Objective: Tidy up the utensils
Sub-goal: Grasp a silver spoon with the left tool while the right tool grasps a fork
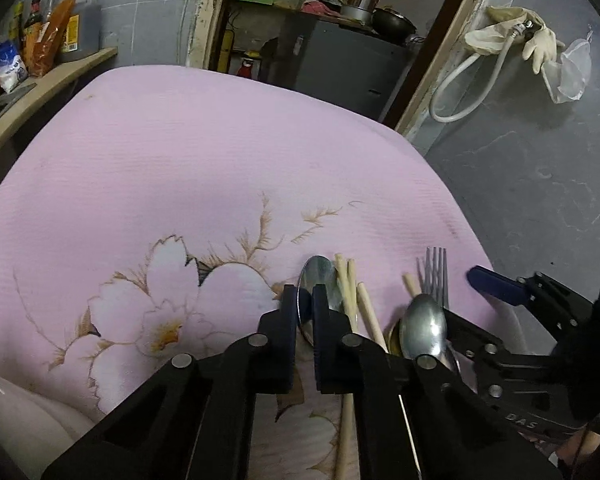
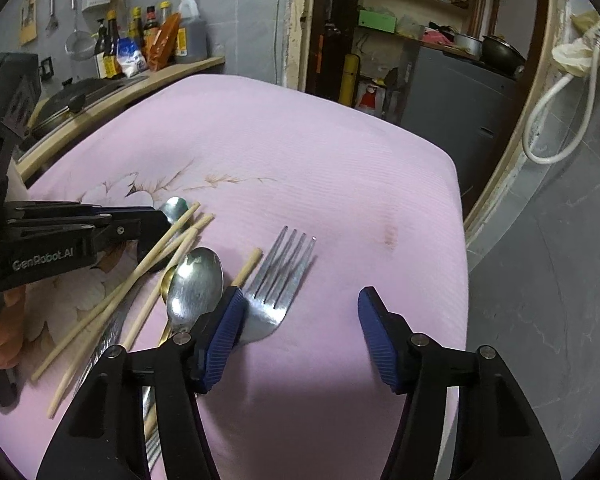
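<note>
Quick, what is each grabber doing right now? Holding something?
Left gripper: jaws shut on the rim of a metal spoon.
Right gripper: jaws open, holding nothing; the fork lies between them, beside one pad.

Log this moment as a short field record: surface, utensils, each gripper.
surface: pink floral mat
utensils: fork, large spoon, second spoon, wooden chopsticks, bunched near the mat's edge
left gripper: jaws shut on the second spoon's bowl
right gripper: jaws open, astride the fork, one pad at its left edge
</note>
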The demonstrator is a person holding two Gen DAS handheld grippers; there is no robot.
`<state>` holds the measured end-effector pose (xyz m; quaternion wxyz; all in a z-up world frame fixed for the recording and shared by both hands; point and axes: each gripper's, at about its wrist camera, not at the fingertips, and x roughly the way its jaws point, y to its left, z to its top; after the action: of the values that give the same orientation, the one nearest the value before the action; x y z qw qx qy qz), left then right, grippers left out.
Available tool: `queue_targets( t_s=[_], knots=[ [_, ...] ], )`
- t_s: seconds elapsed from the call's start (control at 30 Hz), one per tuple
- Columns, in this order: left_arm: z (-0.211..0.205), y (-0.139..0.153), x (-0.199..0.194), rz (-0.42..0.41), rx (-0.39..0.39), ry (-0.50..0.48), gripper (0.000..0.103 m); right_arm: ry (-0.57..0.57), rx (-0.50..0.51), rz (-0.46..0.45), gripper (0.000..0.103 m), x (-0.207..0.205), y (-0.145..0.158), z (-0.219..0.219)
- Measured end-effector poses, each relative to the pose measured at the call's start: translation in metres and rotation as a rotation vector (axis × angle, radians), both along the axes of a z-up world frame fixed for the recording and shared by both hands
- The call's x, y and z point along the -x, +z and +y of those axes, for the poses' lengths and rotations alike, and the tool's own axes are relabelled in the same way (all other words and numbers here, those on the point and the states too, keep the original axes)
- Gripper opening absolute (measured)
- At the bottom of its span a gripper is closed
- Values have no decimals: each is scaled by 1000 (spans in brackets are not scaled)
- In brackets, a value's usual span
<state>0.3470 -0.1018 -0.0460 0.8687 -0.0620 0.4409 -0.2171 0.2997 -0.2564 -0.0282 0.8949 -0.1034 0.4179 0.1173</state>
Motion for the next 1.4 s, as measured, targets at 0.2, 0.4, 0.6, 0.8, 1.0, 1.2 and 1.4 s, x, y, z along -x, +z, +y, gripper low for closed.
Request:
queue_targets(
  t_s=[0.2, 0.4, 0.6, 0.8, 1.0, 1.2, 1.4],
  knots=[
    [-1, 3, 8, -11, -7, 3, 3, 6, -12, 22, 49, -10, -1, 3],
    [-5, 4, 15, -21, -21, 14, 3, -32, -33, 58, 49, -22, -2, 1],
    [-2, 4, 18, -17, -15, 9, 2, -44, -16, 75, 30, -27, -3, 11],
    [2, 7, 22, -14, -5, -3, 2, 15, -9, 58, 18, -20, -2, 17],
    [3, 9, 24, 10, 0, -12, 2, 124, 88, 40, 10, 1, -5, 24],
    [3, 9, 23, 16, 1, -13, 2, 86, 75, 24, 10, 10, -2, 11],
    [4, 9, 23, 17, 1, -13, 2, 38, 244, -63, 10, 19, 2, 24]
  ],
)
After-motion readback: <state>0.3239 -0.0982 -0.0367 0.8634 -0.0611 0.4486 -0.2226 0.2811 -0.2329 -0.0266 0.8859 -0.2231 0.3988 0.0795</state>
